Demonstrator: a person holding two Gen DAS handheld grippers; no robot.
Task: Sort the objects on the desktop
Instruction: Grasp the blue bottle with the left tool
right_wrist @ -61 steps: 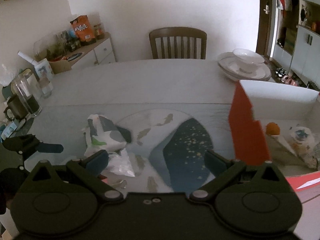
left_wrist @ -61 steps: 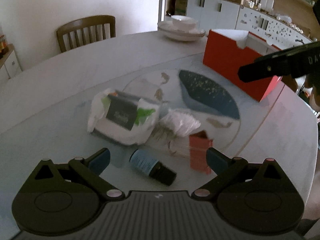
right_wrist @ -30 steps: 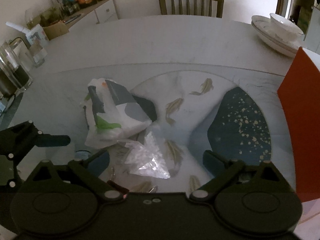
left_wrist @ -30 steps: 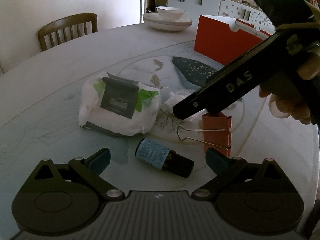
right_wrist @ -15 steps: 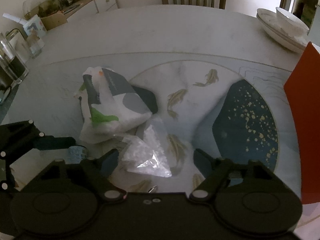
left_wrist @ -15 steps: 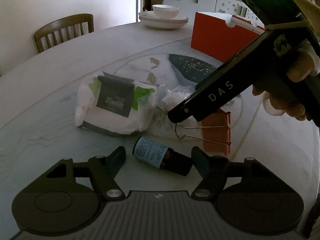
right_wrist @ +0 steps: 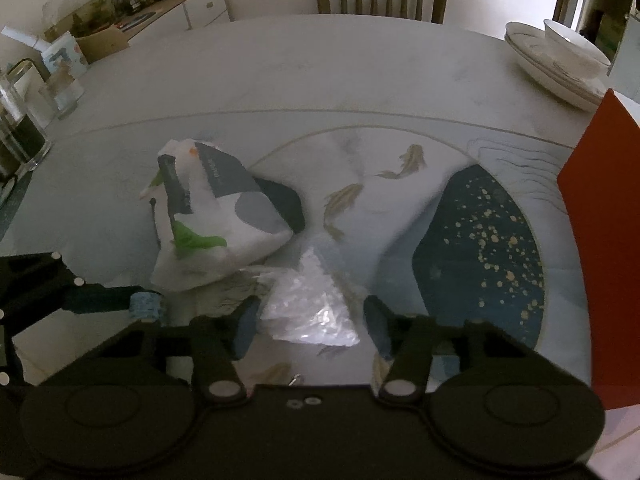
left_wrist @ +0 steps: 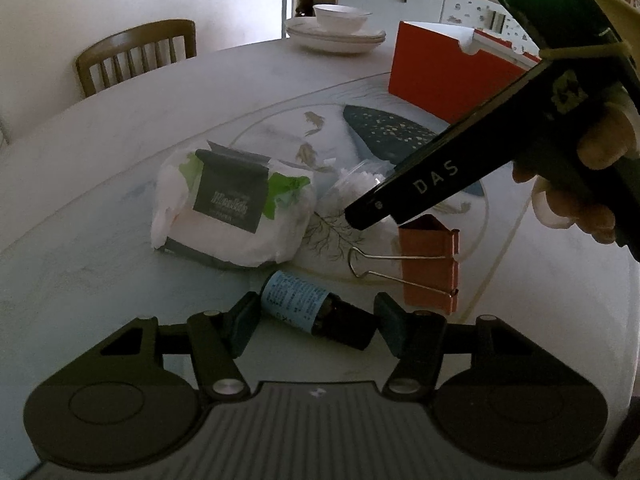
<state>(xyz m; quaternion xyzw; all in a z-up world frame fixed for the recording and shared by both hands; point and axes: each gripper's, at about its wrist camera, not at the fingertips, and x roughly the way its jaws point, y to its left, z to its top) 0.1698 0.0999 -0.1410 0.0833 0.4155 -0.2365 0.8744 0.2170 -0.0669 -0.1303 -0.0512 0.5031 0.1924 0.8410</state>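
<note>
Here, both grippers close in on small items lying on the painted table (left_wrist: 120, 128).

The left gripper (left_wrist: 316, 322) has its jaws closing around a small dark bottle with a blue label (left_wrist: 308, 306), which lies on its side between them; the left pad sits against the label end, the right pad just clear of the cap. The right gripper (right_wrist: 310, 326) is likewise closing around a clear plastic bag of white bits (right_wrist: 312, 312), its pads near both edges. Just beside lie a white wipes pack (left_wrist: 236, 210) and an orange binder clip (left_wrist: 430, 264); the red box (left_wrist: 440, 76) stands well apart.
</note>
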